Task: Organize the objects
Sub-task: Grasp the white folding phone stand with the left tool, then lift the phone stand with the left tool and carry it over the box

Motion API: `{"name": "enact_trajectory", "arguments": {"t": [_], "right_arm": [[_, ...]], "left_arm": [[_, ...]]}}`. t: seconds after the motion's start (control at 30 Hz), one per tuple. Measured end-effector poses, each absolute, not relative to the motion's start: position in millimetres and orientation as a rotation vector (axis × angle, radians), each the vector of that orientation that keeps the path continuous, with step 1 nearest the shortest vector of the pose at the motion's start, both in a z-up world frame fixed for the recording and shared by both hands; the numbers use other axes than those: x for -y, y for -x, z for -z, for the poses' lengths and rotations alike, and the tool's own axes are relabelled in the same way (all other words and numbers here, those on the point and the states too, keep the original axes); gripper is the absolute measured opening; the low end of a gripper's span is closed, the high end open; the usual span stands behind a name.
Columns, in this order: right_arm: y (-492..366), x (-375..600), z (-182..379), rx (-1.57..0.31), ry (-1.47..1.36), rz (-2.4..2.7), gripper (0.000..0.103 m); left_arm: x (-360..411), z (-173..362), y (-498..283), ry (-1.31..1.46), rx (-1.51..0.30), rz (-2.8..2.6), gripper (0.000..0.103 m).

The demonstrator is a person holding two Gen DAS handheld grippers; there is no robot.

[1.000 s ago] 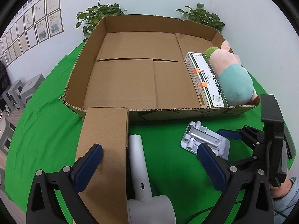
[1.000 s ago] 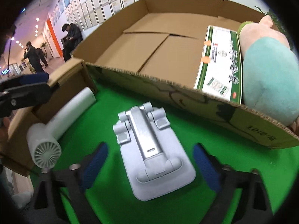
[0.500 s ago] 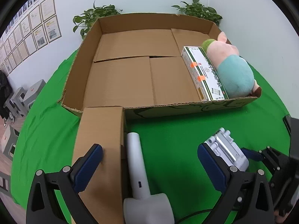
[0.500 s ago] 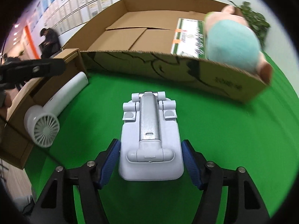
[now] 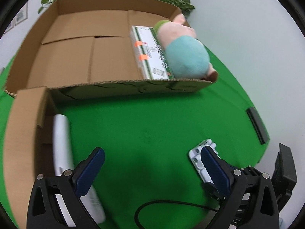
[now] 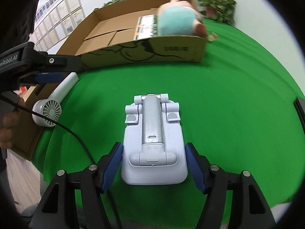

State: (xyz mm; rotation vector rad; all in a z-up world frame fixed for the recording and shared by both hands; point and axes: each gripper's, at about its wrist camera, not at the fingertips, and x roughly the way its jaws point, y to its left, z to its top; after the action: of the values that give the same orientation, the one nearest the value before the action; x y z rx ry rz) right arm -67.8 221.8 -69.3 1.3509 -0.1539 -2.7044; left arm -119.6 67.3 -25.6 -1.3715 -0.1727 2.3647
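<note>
Right wrist view: the right gripper (image 6: pixel 153 165), black-framed with ribbed blue pads, clasps a pale grey folding plastic stand with a silver metal hinge arm (image 6: pixel 153 139) by its two long sides, the stand lying flat between the fingers above a green cloth-covered table (image 6: pixel 238 99). Ahead of the gripper, beyond the stand, sits a wide, shallow open cardboard tray (image 6: pixel 164 50) holding a green-and-white printed carton (image 6: pixel 147 27) and, just beside it at the tray's right end, a pink plush pig in a teal outfit (image 6: pixel 177 22). To the gripper's left lie a white handheld fan with a round grille (image 6: pixel 50 107) and, touching it, a small brown cardboard box (image 6: pixel 31 114); the left gripper (image 6: pixel 47 70) hangs over them, a black cable trailing from it.

Left wrist view: the left gripper (image 5: pixel 150 168) is released, its blue pads wide apart over bare green cloth with nothing between them. The white fan (image 5: pixel 63 152) lies under and beside its left finger, against the small box (image 5: pixel 21 133). Behind its right finger the tip of the grey stand (image 5: pixel 199 152) shows, carried by the right gripper. A dark flat rectangular object (image 5: pixel 256 125) lies at the table's right edge; what it is cannot be told.
</note>
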Motion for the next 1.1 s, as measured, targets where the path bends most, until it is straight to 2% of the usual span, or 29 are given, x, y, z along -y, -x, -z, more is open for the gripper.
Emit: {"name": "enact_trajectory", "arguments": {"t": [0.17, 0.27, 0.33, 0.43, 0.5, 0.53, 0.57, 0.63, 0.7, 0.87, 1.0, 1.1], "right_arm": [[54, -233, 70, 0.250, -1.340, 2.718, 0.066], [50, -233, 70, 0.254, -1.332, 2.720, 0.066], [50, -231, 70, 0.282, -1.319, 2.714, 0.066], [47, -236, 70, 0.356, -1.297, 2.690, 0.066], [45, -237, 69, 0.383, -1.287, 2.675, 0.066], [46, -236, 69, 0.394, -1.283, 2.668, 0.066], [46, -236, 69, 0.410, -1.277, 2.658, 0.066], [46, -234, 69, 0.442, -1.265, 2.633, 0.066], [45, -229, 70, 0.463, -1.251, 2.605, 0.066], [48, -222, 70, 0.489, -1.236, 2.595, 0.065], [53, -212, 64, 0.470, -1.202, 2.589, 0.065], [60, -200, 51, 0.437, -1.144, 2.595, 0.065]], "left_arm": [[-97, 44, 112, 1.420, 0.186, -2.162, 0.096], [-119, 63, 107, 1.476, 0.225, -1.988, 0.089], [-134, 75, 103, 1.501, 0.234, -1.906, 0.081], [-142, 78, 98, 1.476, 0.250, -1.891, 0.081], [-142, 79, 98, 1.478, 0.268, -1.883, 0.077], [-142, 80, 99, 1.483, 0.289, -1.870, 0.068], [-142, 82, 99, 1.486, 0.303, -1.858, 0.065], [-144, 84, 97, 1.482, 0.302, -1.850, 0.048], [-142, 85, 94, 1.471, 0.299, -1.861, 0.047], [-129, 76, 90, 1.421, 0.314, -1.890, 0.036], [-117, 51, 84, 1.347, 0.278, -1.931, 0.029], [-95, 28, 82, 1.292, 0.259, -1.998, 0.028]]}}
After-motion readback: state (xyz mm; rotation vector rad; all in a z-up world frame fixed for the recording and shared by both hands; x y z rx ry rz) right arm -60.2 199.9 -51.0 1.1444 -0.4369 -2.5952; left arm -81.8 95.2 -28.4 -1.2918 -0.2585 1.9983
